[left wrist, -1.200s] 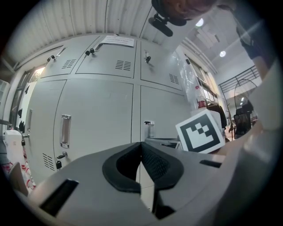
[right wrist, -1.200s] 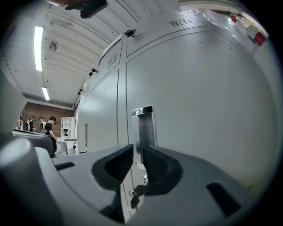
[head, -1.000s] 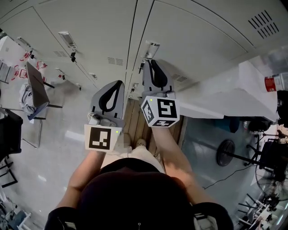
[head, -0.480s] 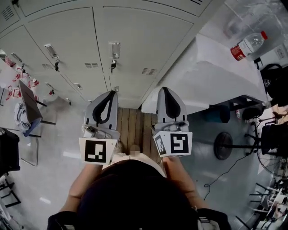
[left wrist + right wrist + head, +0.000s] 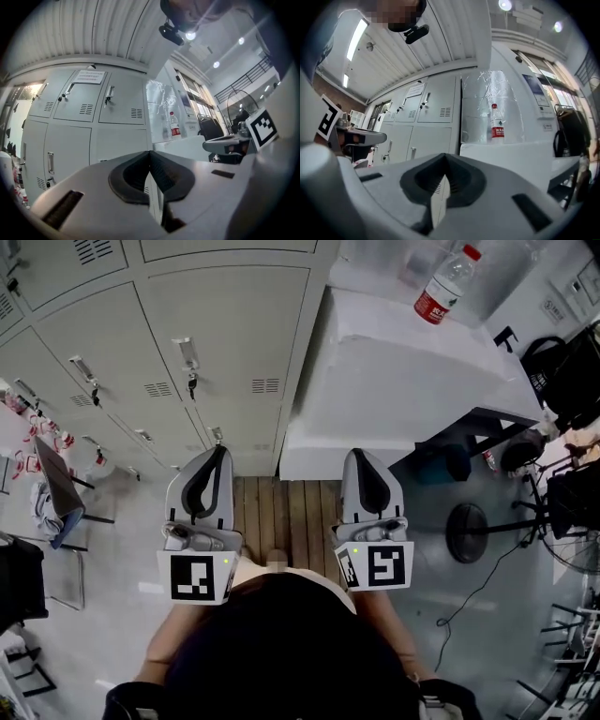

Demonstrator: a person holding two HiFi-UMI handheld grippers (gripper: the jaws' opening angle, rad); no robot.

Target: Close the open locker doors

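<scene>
Since the frame of one second ago, both tools have come away from the lockers. The right tool (image 5: pixel 362 457), which was then close to a door latch, now points at the edge of the white desk (image 5: pixel 394 381).

From the head view, the left tool (image 5: pixel 218 451) and the right tool are side by side, well apart, above a strip of wooden floor (image 5: pixel 281 512). Each is a grey plastic shell with a black padded loop, narrow at the tip. Both are clenched and carry nothing. The locker doors (image 5: pixel 225 324) fill the upper left. They are pale grey metal, flat, with small vent slots and upright handles. Those that show lie flush in their frames, and neither tool touches them. A clear plastic bottle (image 5: pixel 448 285) with a red label and cap stands on the desk.

From the left gripper view, the black ribbed pads of the left tool meet at the tip with nothing between them. Beyond them stand the lockers, one with a paper notice (image 5: pixel 88 76) on it. The bottle is further right, and the marker cube (image 5: pixel 261 129) of the right tool is at the right edge.

From the right gripper view, the right tool's pads also press together and are empty. Behind the bottle hangs a crinkled, shiny sheet (image 5: pixel 487 93). The lockers are to the left of it.
</scene>
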